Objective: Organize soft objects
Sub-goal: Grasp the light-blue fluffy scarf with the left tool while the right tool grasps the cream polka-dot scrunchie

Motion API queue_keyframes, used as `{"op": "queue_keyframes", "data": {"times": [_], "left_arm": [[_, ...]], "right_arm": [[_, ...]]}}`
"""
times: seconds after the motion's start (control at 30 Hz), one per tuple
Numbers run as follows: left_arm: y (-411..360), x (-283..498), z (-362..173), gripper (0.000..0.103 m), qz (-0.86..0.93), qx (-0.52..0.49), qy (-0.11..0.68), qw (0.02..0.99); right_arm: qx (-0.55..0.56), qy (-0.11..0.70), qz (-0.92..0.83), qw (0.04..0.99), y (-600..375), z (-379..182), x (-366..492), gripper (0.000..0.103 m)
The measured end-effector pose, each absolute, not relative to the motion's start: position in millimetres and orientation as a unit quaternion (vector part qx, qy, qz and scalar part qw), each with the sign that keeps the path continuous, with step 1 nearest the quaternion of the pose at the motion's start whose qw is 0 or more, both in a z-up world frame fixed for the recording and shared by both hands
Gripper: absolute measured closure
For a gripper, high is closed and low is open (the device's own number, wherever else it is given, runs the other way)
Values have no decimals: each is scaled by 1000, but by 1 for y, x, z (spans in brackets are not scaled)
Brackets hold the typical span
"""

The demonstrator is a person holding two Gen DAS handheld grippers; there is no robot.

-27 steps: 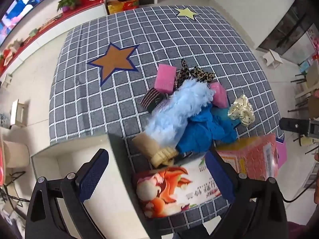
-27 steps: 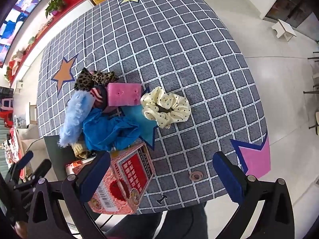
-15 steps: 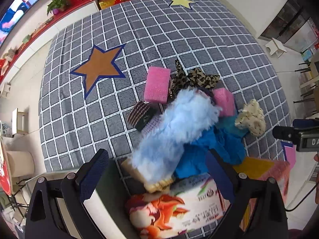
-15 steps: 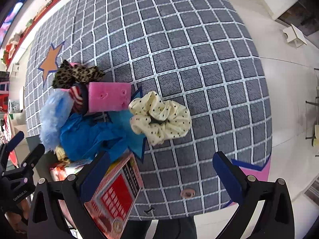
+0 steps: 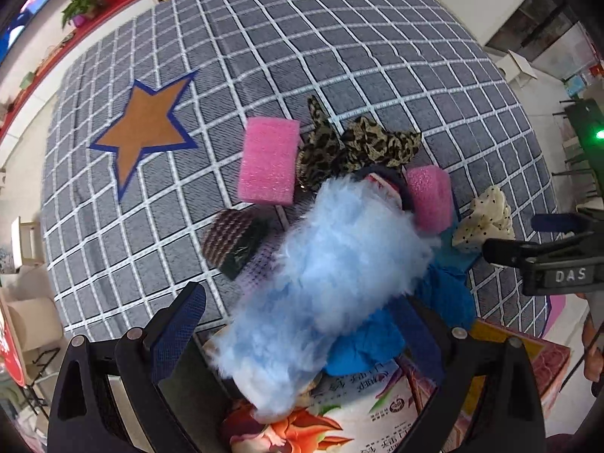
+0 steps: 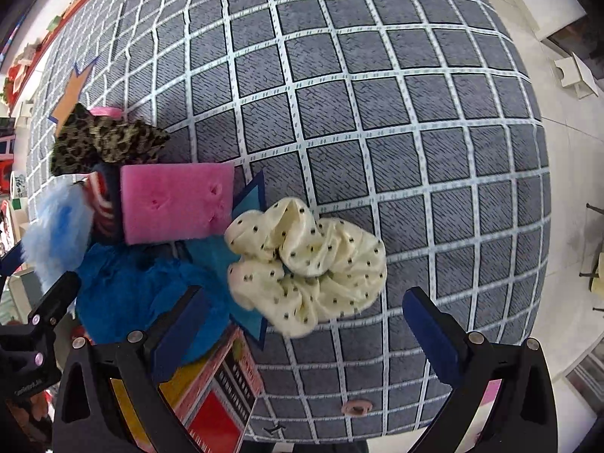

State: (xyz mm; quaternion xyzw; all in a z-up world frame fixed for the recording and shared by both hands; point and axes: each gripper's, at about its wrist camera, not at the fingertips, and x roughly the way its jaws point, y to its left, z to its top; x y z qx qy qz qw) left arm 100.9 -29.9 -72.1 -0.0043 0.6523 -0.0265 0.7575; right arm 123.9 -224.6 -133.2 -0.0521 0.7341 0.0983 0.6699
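Below, both jaws spread (nothing pinched), fluffy blue piece (image 5: pixel 339 264) covering blue cloth (image 5: pixel 445 294), dotted scrunchie (image 6: pixel 305 264) beside pink sponge (image 6: pixel 177 200).

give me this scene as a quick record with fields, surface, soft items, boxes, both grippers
surface: grey checked cloth with star patches
soft pile: fluffy light blue piece on top of blue cloth; leopard print fabric; striped knit piece
sponges: two pink sponges
scrunchie: cream dotted scrunchie, beside the pile
boxes: pink box; flower-print pack
left gripper: open, above the fluffy piece
right gripper: open, above the scrunchie
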Motion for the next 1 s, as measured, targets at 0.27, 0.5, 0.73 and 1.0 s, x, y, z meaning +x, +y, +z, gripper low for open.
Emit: {"op": "queue_keyframes", "data": {"times": [0.27, 0.5, 0.73, 1.0], "left_arm": [[-20, 126, -100, 59, -42, -30, 666, 744], [-6, 110, -73, 69, -43, -113, 636, 763], [-5, 90, -46, 69, -17, -104, 624, 774], [-33, 79, -16, 69, -2, -77, 632, 771]], "right_arm": [[-66, 744, 99, 657, -199, -180, 127, 4], [-65, 730, 112, 671, -205, -188, 116, 77], [-9, 723, 125, 680, -223, -184, 112, 77], [-7, 703, 142, 697, -254, -147, 111, 77]]}}
